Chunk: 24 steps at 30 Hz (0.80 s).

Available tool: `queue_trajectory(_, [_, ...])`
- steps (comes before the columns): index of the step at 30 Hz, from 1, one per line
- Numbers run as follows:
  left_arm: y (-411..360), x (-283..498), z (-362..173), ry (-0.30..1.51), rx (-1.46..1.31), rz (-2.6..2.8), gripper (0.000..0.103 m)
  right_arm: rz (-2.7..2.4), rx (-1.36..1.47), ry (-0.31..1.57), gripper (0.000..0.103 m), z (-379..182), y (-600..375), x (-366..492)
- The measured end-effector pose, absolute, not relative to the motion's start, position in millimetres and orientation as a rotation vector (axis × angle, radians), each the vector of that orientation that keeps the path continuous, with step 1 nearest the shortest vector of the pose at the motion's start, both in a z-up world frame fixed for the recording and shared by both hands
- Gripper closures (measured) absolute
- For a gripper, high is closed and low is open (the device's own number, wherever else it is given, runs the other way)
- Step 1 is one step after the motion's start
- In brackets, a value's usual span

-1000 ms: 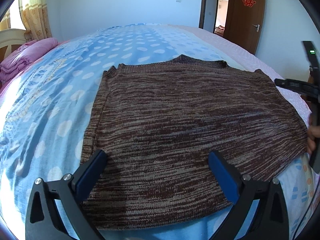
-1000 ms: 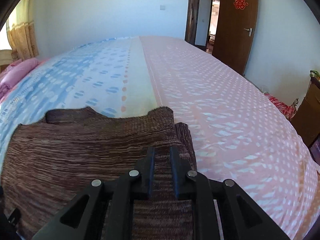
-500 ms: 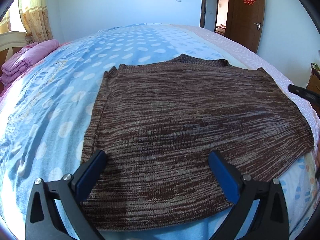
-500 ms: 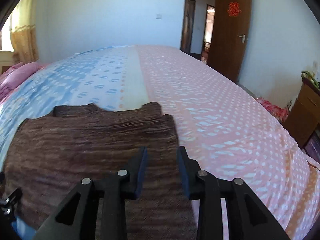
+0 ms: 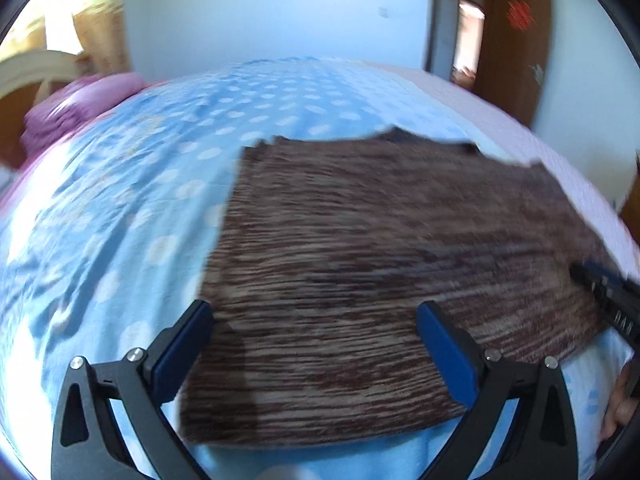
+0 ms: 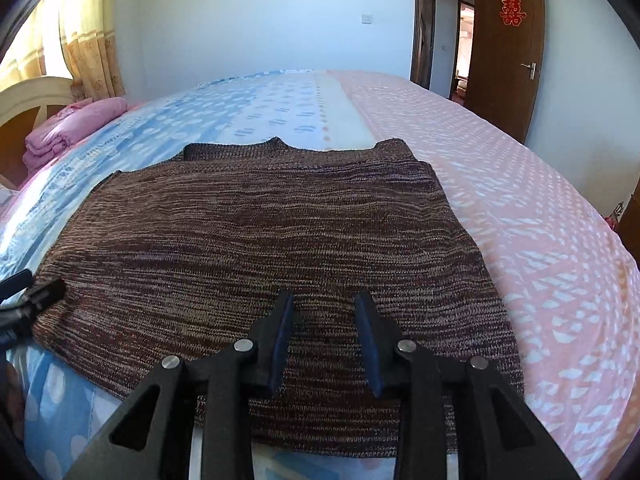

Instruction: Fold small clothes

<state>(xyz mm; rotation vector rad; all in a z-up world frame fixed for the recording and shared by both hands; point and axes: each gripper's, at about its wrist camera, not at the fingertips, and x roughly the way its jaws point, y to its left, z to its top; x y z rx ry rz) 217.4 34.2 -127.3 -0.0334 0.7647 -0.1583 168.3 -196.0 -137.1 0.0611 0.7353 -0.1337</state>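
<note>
A brown marled knit vest [image 5: 392, 256] lies flat on the bed, neckline at the far end; it also shows in the right wrist view [image 6: 272, 232]. My left gripper [image 5: 316, 328] is wide open and empty, above the vest's near left corner. My right gripper [image 6: 324, 320] is open with a narrower gap, empty, above the vest's near hem, right of the middle. The right gripper's tip shows at the right edge of the left wrist view [image 5: 608, 292]. The left gripper's tip shows at the left edge of the right wrist view [image 6: 36, 296].
The bed has a blue dotted sheet [image 5: 120, 208] on the left and a pink one [image 6: 540, 216] on the right. Folded pink bedding [image 6: 68, 128] lies by the headboard at far left. A brown door [image 6: 508, 52] stands open at far right.
My right gripper has opened and drawn back from the vest's right edge to its near hem. My left gripper has shifted slightly left; its view is blurred.
</note>
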Motion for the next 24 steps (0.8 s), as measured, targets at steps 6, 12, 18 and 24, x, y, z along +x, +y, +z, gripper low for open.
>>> queue_trajectory(6, [117,203,-143,0.758,-0.551,-0.175,0.0,-0.107,0.107,0.72,0.069,-137,-203,173])
queue_trajectory(12, [92,225,-140,0.806,-0.478,-0.179,0.001,-0.081,0.154,0.707,0.069,-138,-210,172])
queue_trajectory(18, [71,227,-140,0.825,-0.475,-0.254,0.001,-0.081,0.154,0.706,0.069,-138,-210,172])
queue_trajectory(24, [81,229,-141,0.803,-0.568,-0.293,0.026,-0.082,0.153,0.706,0.069,-137,-209,172])
